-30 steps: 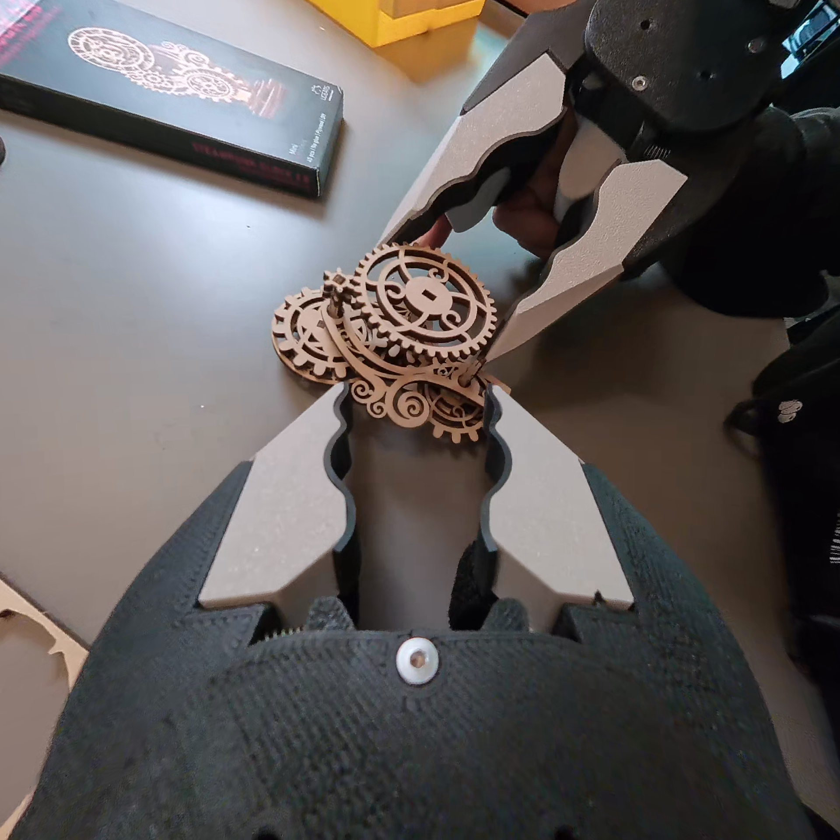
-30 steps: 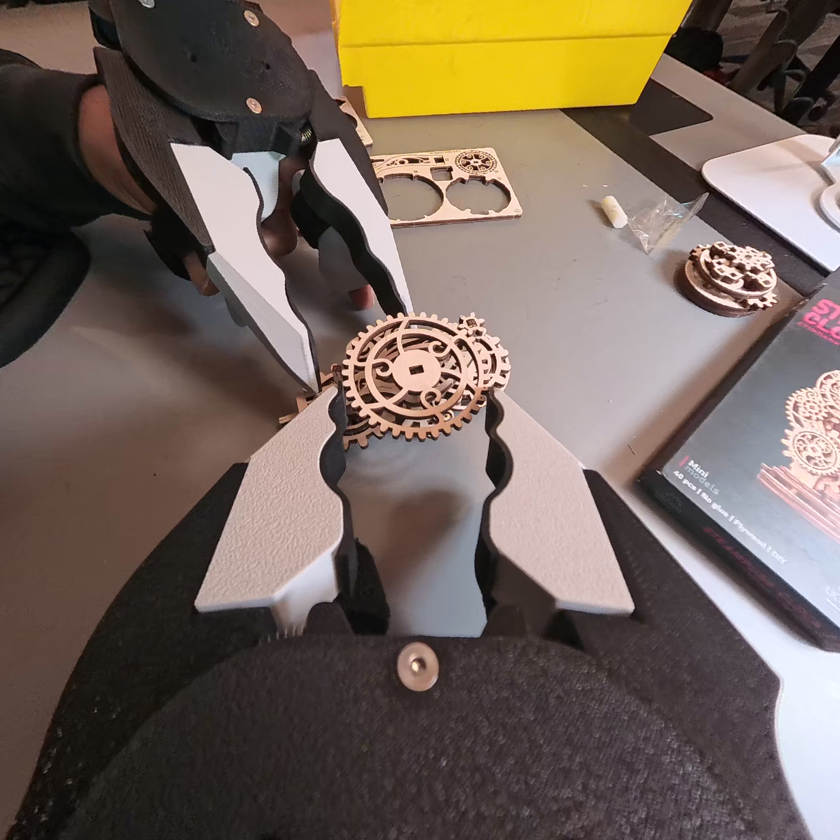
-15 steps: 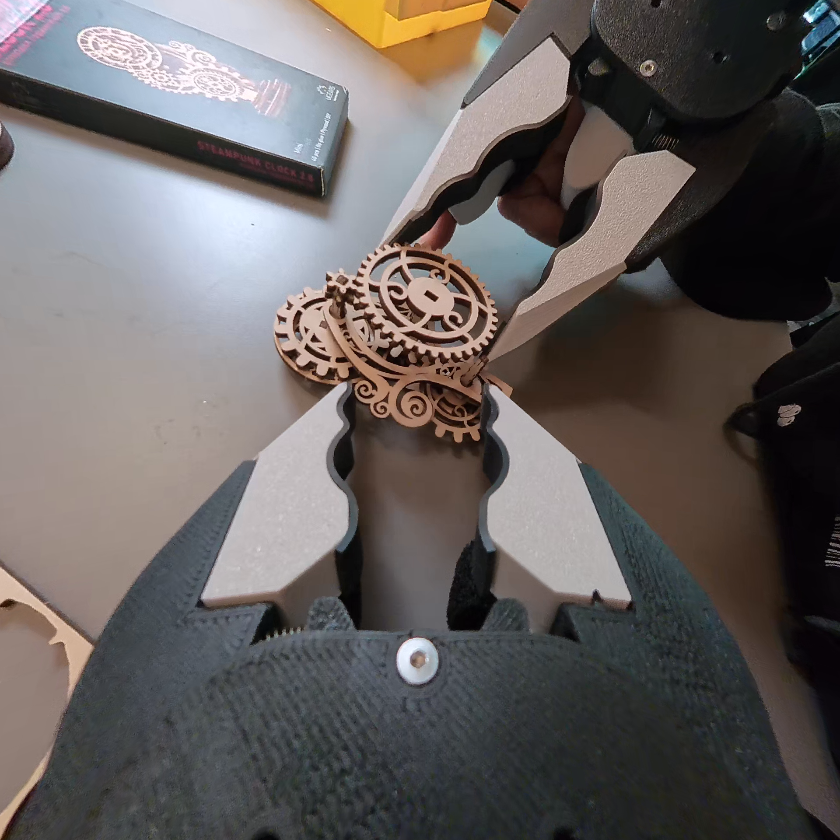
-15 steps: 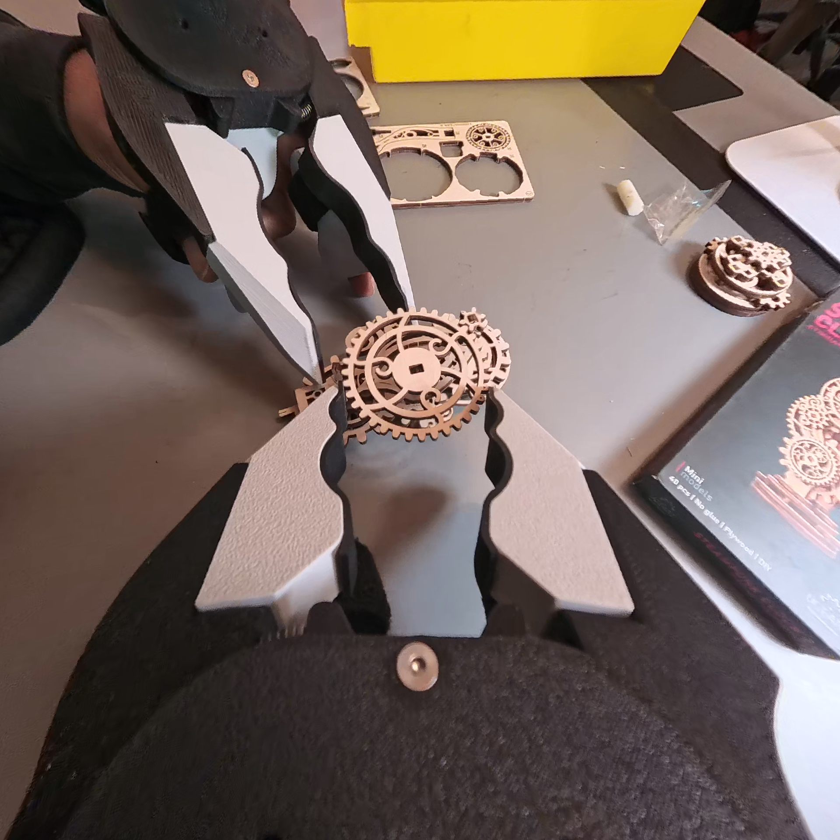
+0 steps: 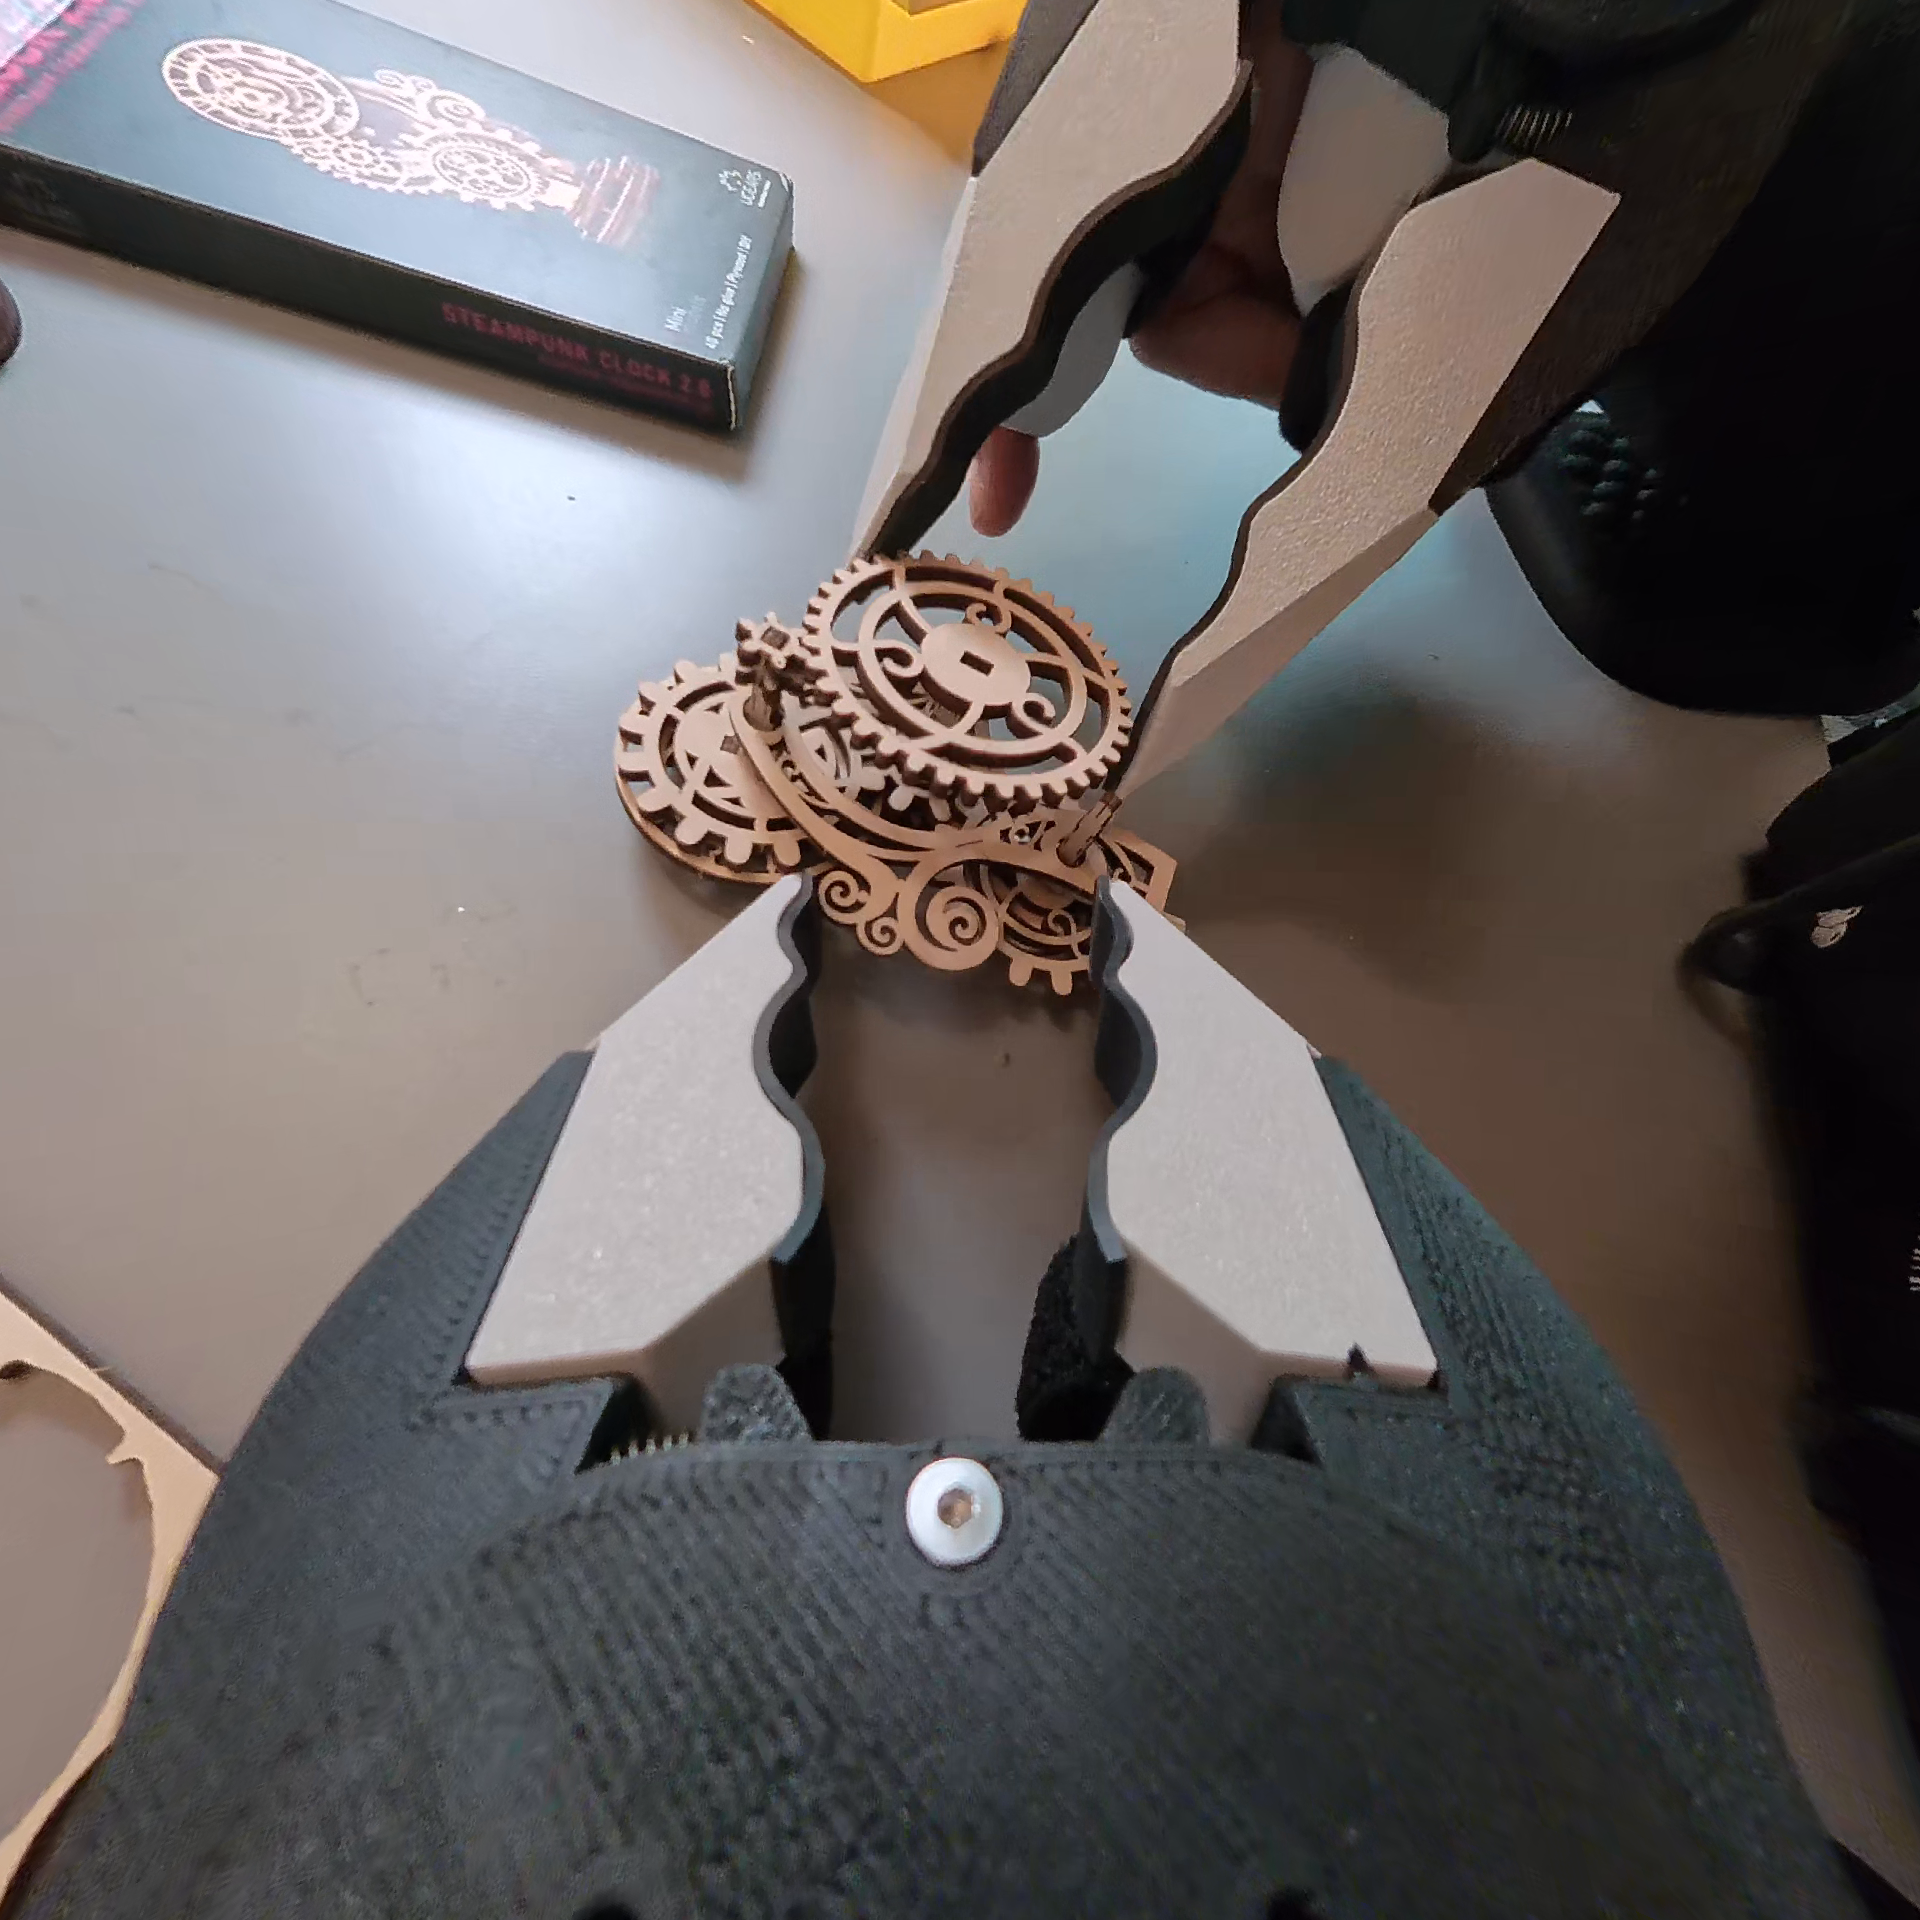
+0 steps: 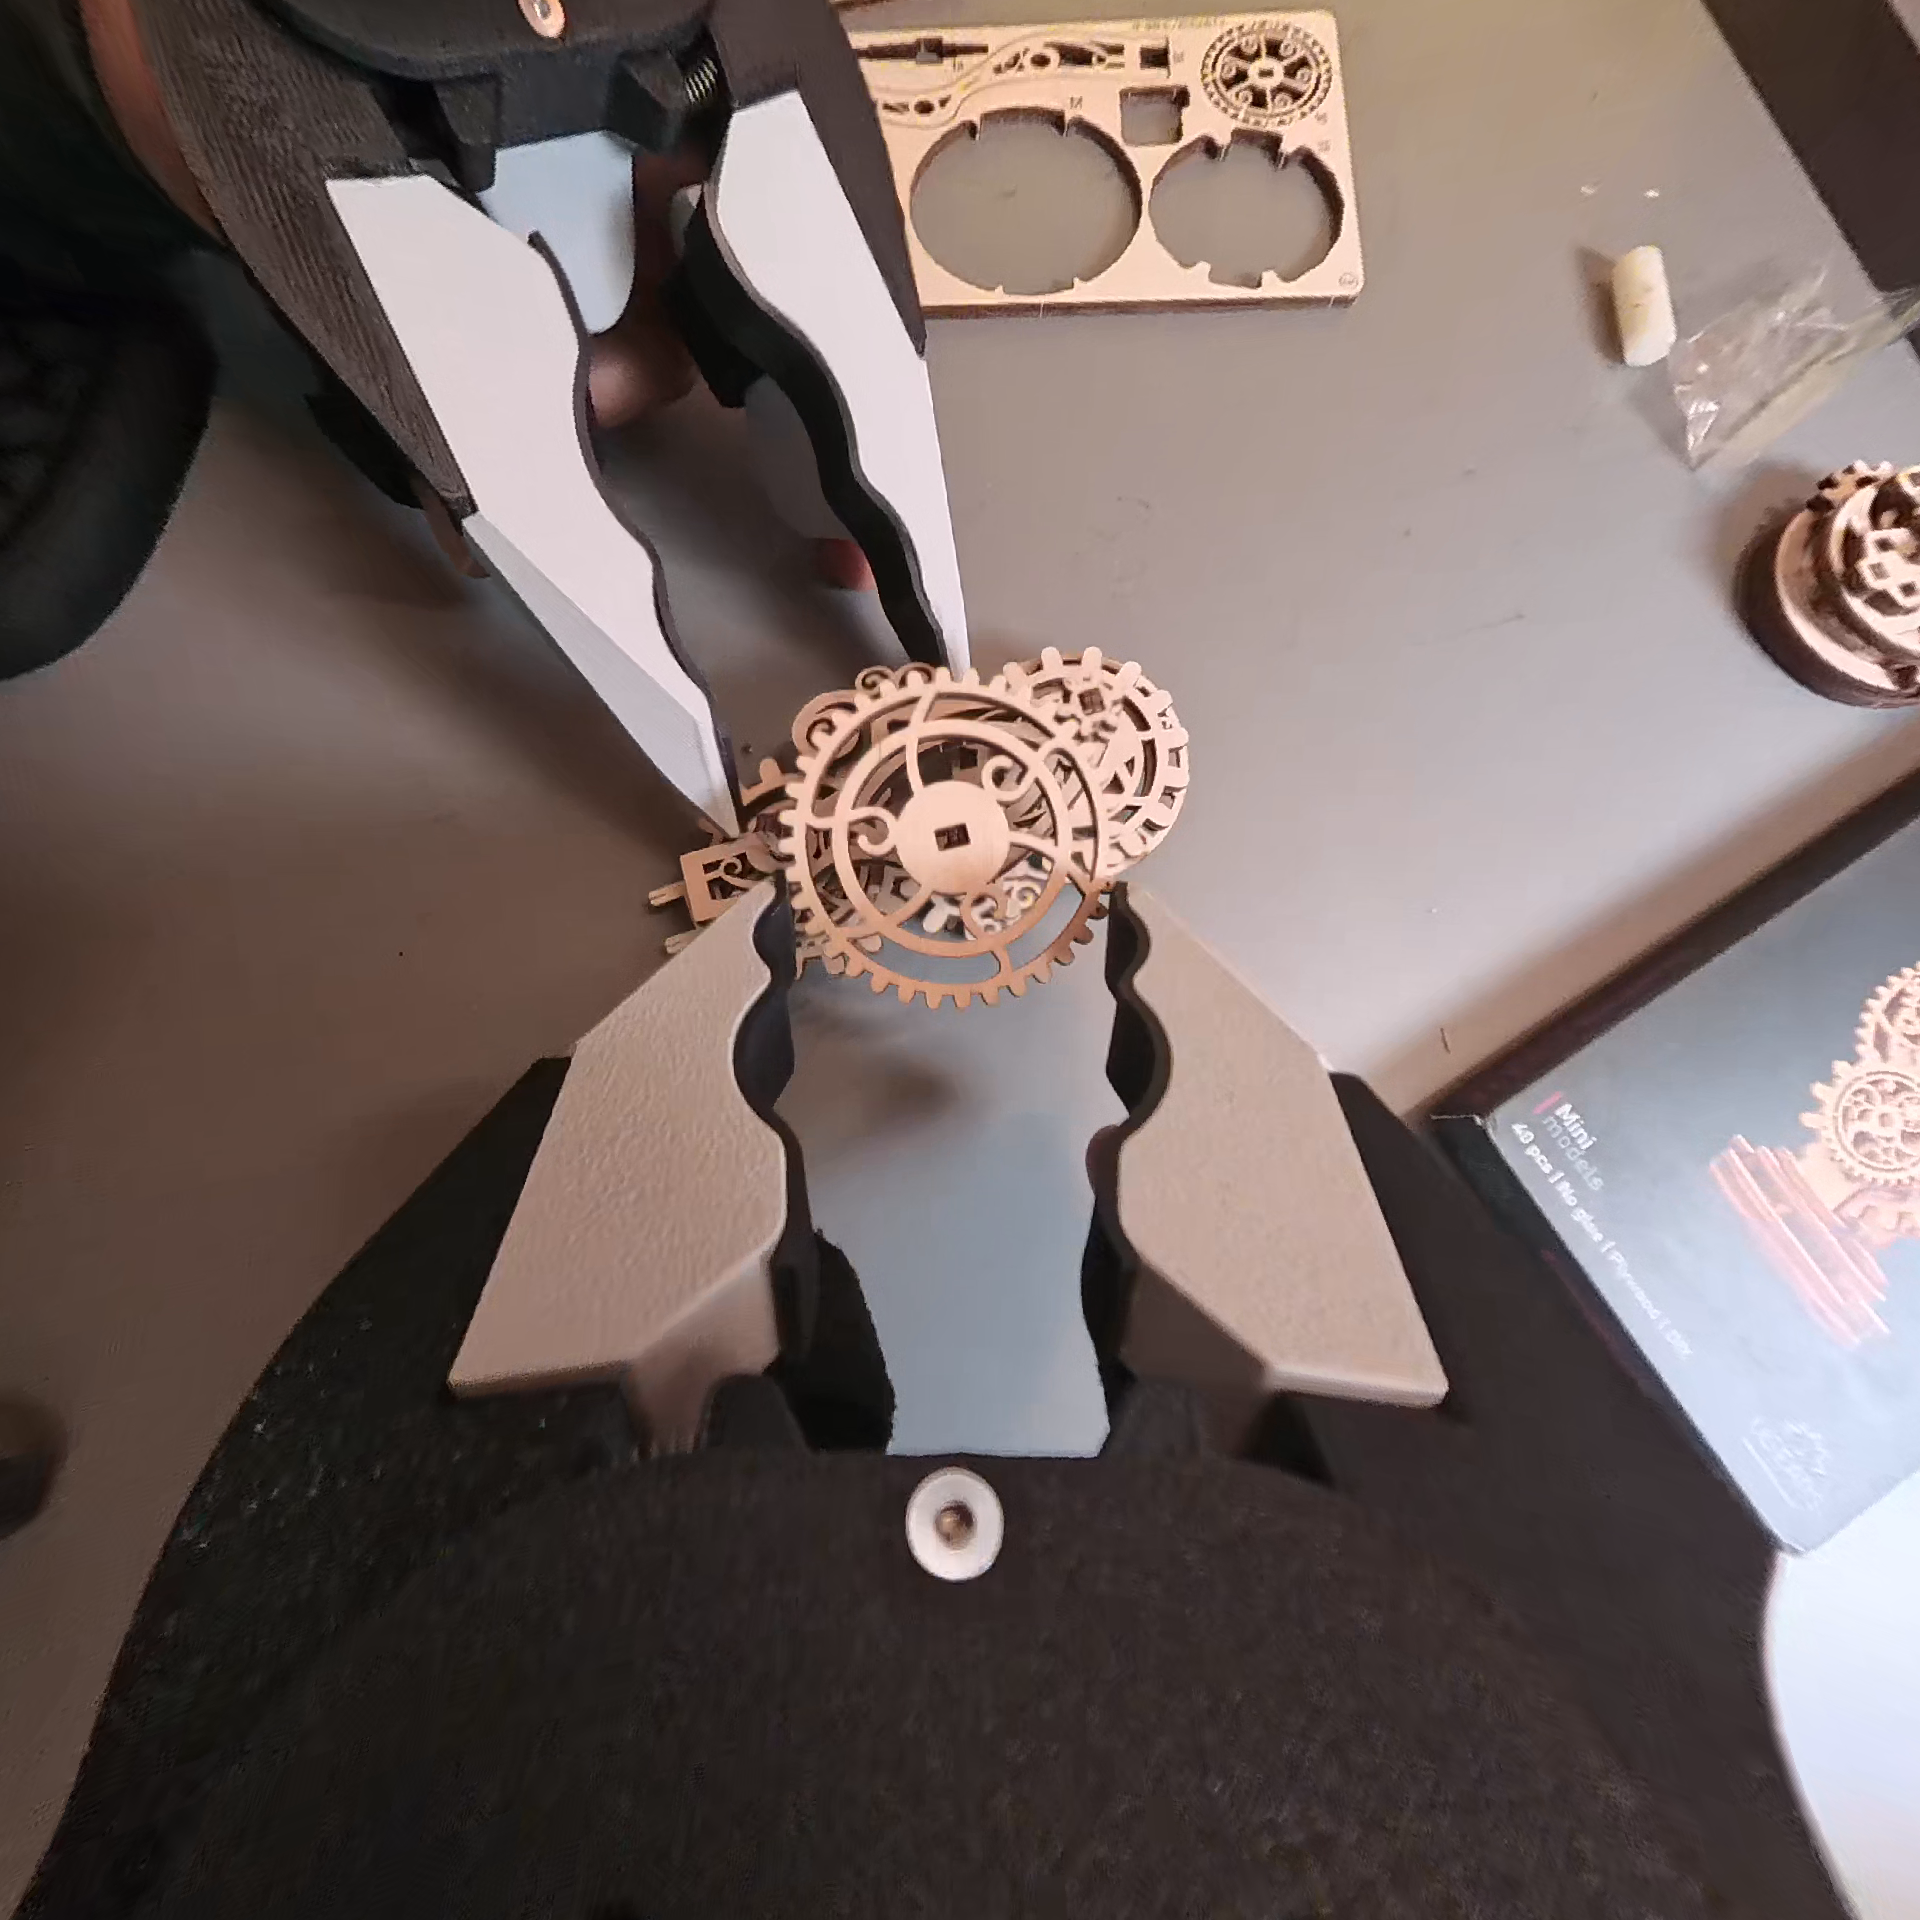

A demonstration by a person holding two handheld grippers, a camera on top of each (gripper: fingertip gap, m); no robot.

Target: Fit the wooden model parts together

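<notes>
A wooden gear model (image 5: 883,769) lies tilted on the grey table (image 5: 312,727), with a large openwork gear (image 5: 966,686) on top and a scroll frame in front. My left gripper (image 5: 951,899) has its fingertips against both sides of the scroll frame. My right gripper (image 6: 945,896) has its fingertips against both edges of the large gear (image 6: 945,842), which stands above the table. Each gripper also shows in the other's view: the right gripper (image 5: 1008,660) reaches in from the top right, and the left gripper (image 6: 836,738) from the top left.
A black model box (image 5: 416,229) lies far left, also in the right wrist view (image 6: 1714,1299). A punched-out wooden sheet (image 6: 1122,177), a white stub (image 6: 1642,301), a plastic bag (image 6: 1787,353) and a round wooden gear piece (image 6: 1849,592) lie beyond. A yellow bin (image 5: 883,42) stands behind.
The right gripper has tipped to look more steeply down, and the large gear now faces its camera more squarely. The left gripper and the model stay about where they were.
</notes>
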